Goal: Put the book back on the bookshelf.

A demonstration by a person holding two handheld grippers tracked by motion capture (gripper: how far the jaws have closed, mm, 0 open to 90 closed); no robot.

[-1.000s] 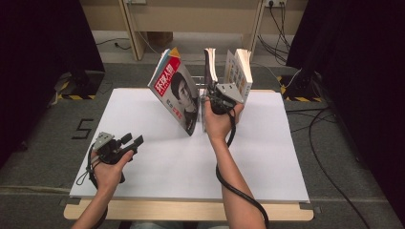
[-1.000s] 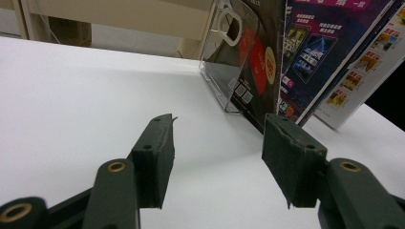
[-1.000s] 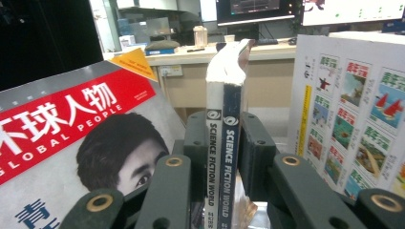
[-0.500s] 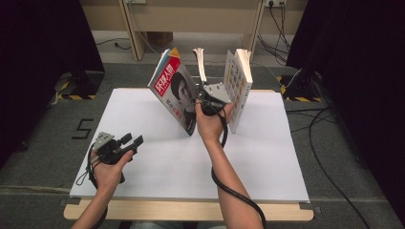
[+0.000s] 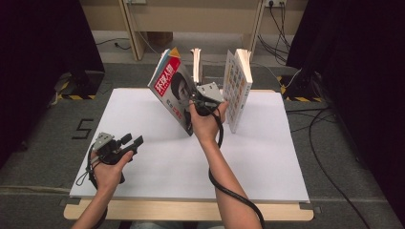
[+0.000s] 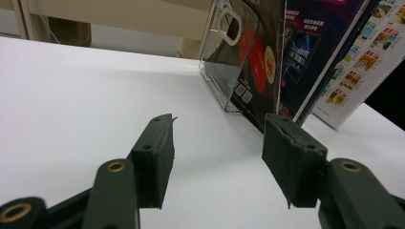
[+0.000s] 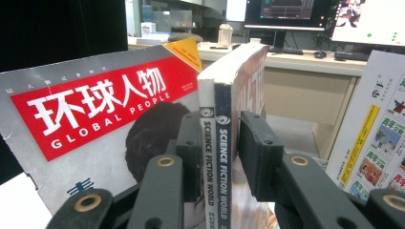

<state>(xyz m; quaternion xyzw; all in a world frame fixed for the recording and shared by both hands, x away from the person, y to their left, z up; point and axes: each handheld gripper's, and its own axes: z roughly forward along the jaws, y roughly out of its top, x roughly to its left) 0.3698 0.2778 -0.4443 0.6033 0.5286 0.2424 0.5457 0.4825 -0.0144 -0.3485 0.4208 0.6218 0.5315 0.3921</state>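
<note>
Two thin "Science Fiction World" books (image 7: 218,143) stand upright, spines toward me, between the jaws of my right gripper (image 7: 220,118). Those jaws have just been opening; a small gap shows beside the right pad (image 7: 258,152). From above, the right gripper (image 5: 203,98) is at the foot of these books (image 5: 196,64), mid-table at the back. A red "Global People" magazine (image 5: 172,88) leans at their left, and a white illustrated book (image 5: 239,86) stands at their right. My left gripper (image 5: 130,142) rests low at the front left, open and empty (image 6: 217,129).
The white table top (image 5: 267,162) has free room at the front and right. A clear plastic bookend (image 6: 224,62) stands behind the leaning magazine. Beyond the far edge are a wooden frame (image 5: 133,24) and floor cables (image 5: 329,119).
My right gripper has slid left with the thin books, away from the white book and toward the red magazine. The books tilted midway and now stand upright. The left hand stayed still.
</note>
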